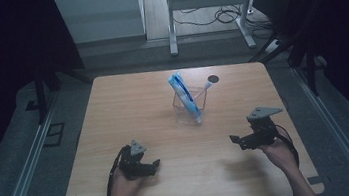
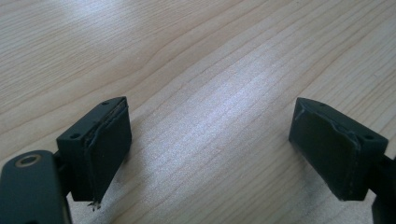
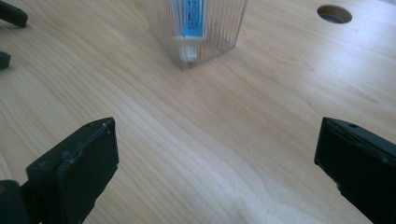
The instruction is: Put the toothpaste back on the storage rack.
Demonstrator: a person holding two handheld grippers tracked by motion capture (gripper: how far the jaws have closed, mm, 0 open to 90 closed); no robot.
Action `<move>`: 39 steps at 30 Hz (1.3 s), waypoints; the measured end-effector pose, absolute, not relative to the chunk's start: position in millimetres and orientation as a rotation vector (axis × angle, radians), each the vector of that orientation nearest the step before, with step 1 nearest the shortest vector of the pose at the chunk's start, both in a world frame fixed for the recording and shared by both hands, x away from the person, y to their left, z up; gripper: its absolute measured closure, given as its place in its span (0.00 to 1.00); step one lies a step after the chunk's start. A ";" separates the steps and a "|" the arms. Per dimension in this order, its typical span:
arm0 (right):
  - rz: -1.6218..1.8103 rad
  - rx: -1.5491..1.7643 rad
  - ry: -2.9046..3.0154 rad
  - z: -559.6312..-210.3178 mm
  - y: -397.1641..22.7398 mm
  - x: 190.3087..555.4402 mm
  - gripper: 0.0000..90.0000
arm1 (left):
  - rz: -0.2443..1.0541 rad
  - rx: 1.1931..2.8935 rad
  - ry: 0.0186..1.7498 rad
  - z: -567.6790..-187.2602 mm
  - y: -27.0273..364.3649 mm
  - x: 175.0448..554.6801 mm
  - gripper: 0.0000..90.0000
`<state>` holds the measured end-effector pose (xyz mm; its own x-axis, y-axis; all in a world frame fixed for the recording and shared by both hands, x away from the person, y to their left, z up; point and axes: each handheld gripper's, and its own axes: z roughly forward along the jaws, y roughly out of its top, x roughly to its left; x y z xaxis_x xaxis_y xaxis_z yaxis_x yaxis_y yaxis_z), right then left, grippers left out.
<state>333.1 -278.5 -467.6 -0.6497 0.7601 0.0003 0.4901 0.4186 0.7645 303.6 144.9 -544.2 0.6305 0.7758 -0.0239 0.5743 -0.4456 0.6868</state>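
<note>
Clear plastic holder at frame centre looks light; with both the left gripper and right gripper gaping empty, we could tip it and its blue tube.

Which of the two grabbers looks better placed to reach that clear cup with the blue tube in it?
Probably the right gripper: its open jaws already point at the clear cup holding the blue tube. The left gripper, also open, faces bare table.

Black hand-held gripper bodies, grey three-cornered top plates (black cables trailing), screwed flat pads.
</note>
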 end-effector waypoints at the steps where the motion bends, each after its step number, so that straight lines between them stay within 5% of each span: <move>1: 1.082 1.077 2.332 -469.8 -279.8 331.7 0.00 | 0.388 2.180 1.050 -544.2 144.9 303.6 0.15; 39: 0.977 1.121 2.395 -543.6 -288.4 302.9 0.00 | 0.392 2.181 1.051 -544.2 144.7 303.3 0.15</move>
